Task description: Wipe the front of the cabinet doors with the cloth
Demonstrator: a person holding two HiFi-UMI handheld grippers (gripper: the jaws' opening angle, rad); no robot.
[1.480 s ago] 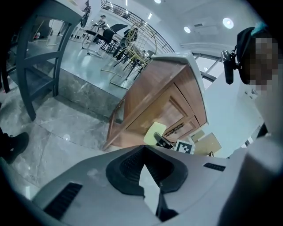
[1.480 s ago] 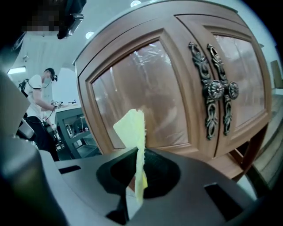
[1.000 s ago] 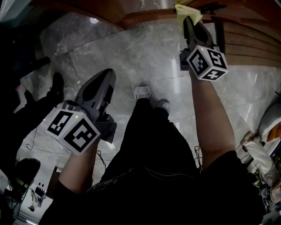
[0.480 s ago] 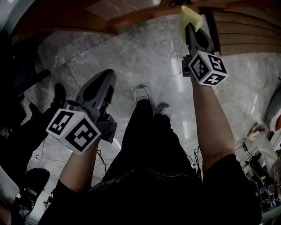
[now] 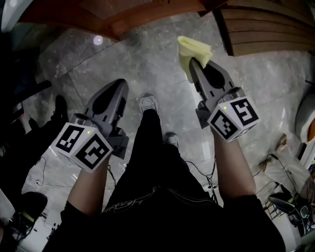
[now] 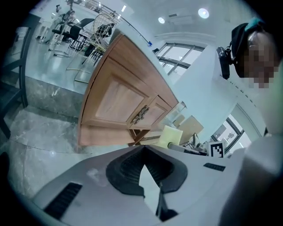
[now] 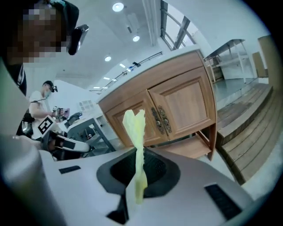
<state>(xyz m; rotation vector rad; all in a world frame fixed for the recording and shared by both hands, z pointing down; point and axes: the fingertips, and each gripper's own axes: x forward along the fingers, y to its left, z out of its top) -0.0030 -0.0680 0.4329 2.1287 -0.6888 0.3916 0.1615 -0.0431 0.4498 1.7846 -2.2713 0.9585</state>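
Since a second ago the right gripper point(image 5: 193, 63) has drawn back from the cabinet point(image 5: 123, 19). The yellow cloth point(image 5: 193, 49) pinched at its tips now sits over the marble floor point(image 5: 147, 64). The left gripper point(image 5: 117, 84) has barely shifted.

Left gripper view: the jaws are closed tip to tip with nothing between them, and the cabinet doors point(image 6: 119, 101) lie ahead of the tips, well apart.

Right gripper view: the jaws are clamped on the cloth, which stands up past the tips. The doors are straight ahead, not touching it.

The head view's top edge cuts off the cabinet point(image 5: 147, 15).
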